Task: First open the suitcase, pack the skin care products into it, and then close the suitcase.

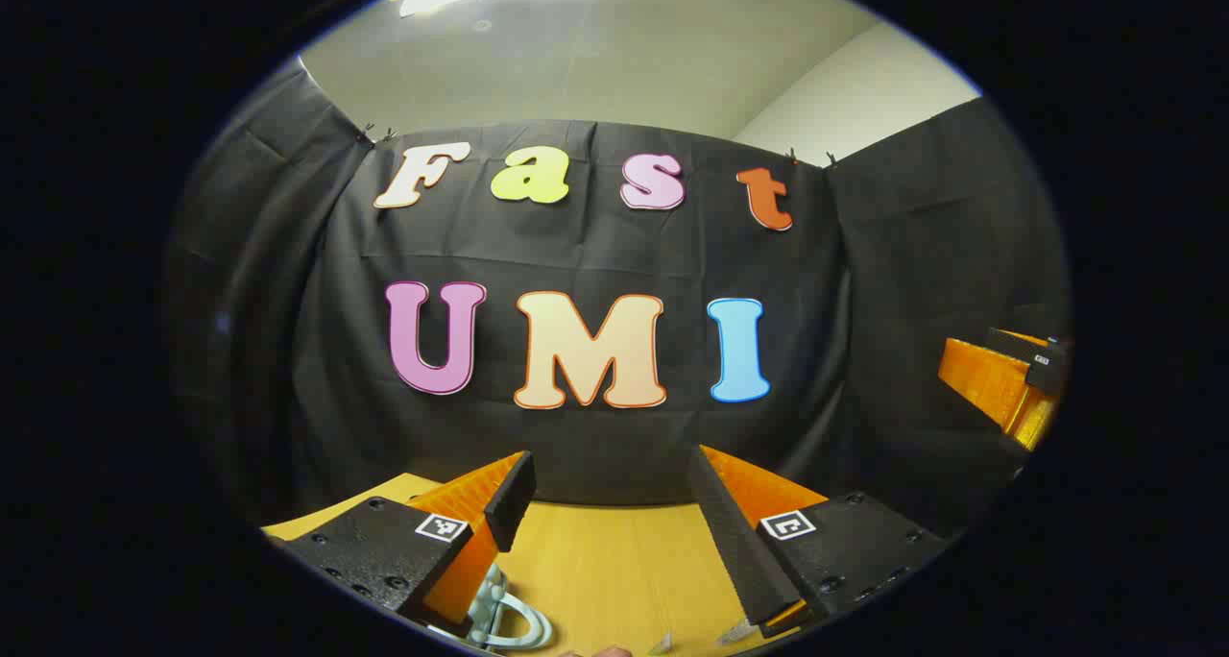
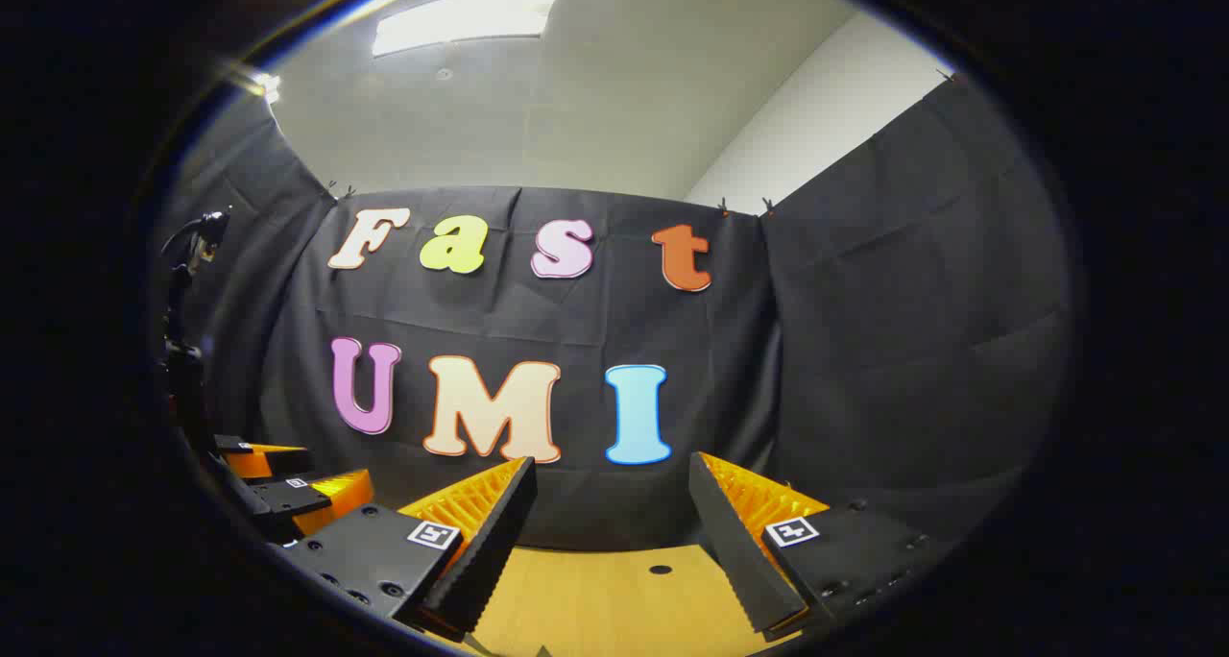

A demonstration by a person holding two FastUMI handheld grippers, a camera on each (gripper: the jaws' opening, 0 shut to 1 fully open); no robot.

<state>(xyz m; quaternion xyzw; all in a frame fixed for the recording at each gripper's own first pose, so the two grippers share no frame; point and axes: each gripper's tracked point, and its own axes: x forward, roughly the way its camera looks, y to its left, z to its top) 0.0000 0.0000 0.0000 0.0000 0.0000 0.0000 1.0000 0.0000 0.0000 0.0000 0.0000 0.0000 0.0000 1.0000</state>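
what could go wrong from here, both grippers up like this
Both grippers point at the booth wall, so little of the wooden table is in sight, and a reach down would start nearly blind. The left gripper hangs open close above a pale looped object and might bump it. The right gripper is open too, with the left one near its side.

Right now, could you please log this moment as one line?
left tongs: open, empty | right tongs: open, empty | both raised over wooden table | suitcase: unseen | stage: before opening

Yellow-orange wooden table [image 1: 614, 561], black cloth wall [image 1: 595, 254], pale white-grey ceiling [image 2: 576, 109].
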